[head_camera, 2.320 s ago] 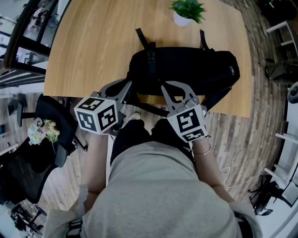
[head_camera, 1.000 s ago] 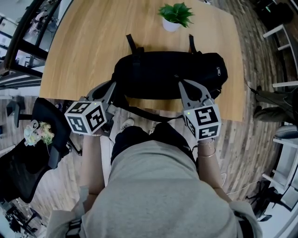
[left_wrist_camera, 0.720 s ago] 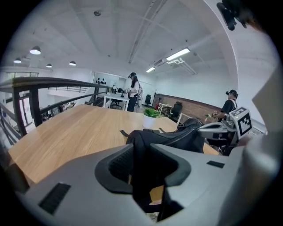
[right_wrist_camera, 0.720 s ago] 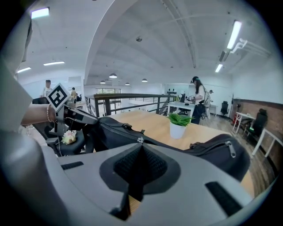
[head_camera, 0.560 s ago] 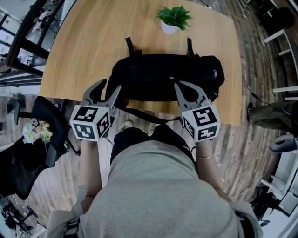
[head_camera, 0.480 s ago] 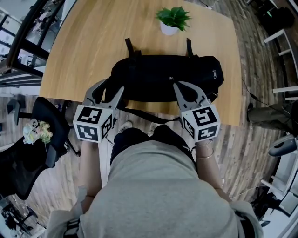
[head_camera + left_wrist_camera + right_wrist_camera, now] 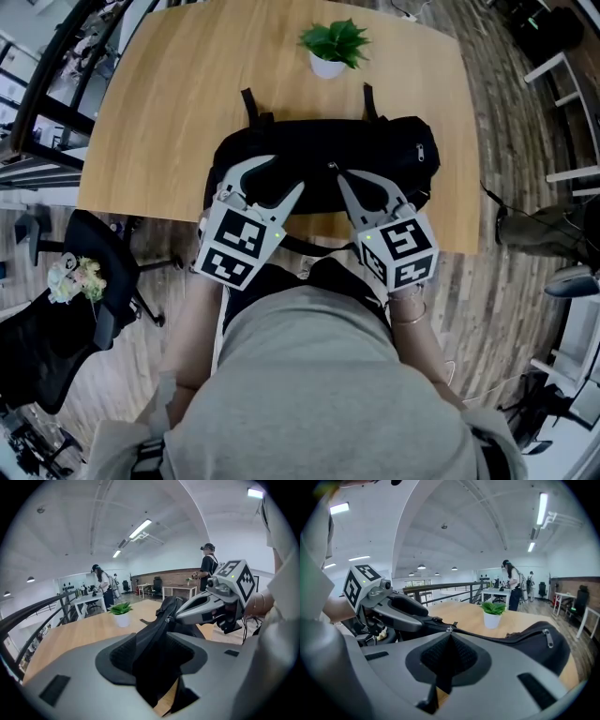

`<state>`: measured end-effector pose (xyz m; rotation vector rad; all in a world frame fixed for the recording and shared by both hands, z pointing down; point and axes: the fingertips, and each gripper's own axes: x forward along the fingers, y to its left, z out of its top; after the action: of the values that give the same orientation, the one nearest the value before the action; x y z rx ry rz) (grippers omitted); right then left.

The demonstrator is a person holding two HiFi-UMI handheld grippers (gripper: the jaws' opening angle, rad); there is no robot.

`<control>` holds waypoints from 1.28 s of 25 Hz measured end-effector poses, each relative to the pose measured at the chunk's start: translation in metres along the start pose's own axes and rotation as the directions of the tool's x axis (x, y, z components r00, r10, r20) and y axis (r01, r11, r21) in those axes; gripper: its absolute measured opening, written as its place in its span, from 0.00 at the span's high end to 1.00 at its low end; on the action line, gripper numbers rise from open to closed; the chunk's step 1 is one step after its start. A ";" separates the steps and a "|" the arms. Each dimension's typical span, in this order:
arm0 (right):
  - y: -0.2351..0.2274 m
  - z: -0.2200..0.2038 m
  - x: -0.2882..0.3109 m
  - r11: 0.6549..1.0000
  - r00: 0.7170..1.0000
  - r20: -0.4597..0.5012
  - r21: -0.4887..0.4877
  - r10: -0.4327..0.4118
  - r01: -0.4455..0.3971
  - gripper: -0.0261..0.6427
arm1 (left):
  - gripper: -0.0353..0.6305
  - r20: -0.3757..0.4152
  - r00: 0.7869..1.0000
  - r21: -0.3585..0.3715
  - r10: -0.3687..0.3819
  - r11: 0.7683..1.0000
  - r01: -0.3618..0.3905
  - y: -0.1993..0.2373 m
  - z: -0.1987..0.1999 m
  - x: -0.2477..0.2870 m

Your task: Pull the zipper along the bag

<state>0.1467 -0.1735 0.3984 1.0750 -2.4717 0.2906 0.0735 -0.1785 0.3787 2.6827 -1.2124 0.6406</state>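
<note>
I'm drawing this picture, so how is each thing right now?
Bag: lying on the table.
Zipper pull: pinched in the right gripper.
Right gripper: shut on the zipper pull.
Left gripper: open, jaws just opened, bag between them.
Plant: upright behind the bag.

The left gripper [image 7: 287, 172] has left the black bag's [image 7: 375, 141] left end by the near edge of the tabletop [image 7: 159, 103] and now sits over the bag's middle, close beside the right gripper [image 7: 337, 173]. It has rolled, so its marker cube is tilted. Its jaws have just been opening and stand wide, with a ridge of the bag loose between them.
</note>
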 end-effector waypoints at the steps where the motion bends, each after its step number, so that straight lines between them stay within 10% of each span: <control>1: 0.000 0.001 0.000 1.000 1.000 0.001 0.001 0.001 -0.001 0.95 | 0.62 -0.003 1.000 0.013 -0.015 1.000 0.015 -0.004 0.002 0.004; 22: -0.009 0.001 -0.004 0.999 1.000 -0.005 0.045 0.001 -0.001 0.95 | 0.88 -0.111 0.991 0.249 -0.079 0.963 0.105 -0.033 0.001 0.051; 32: -0.029 -0.003 -0.011 0.997 0.999 -0.012 0.061 -0.047 0.047 0.95 | 0.88 -0.104 0.992 0.228 -0.073 0.969 0.095 -0.029 0.000 0.046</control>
<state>0.1756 -0.1855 0.3966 1.1519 -2.4386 0.3588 0.1221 -0.1906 0.3999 2.8346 -1.0523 0.9387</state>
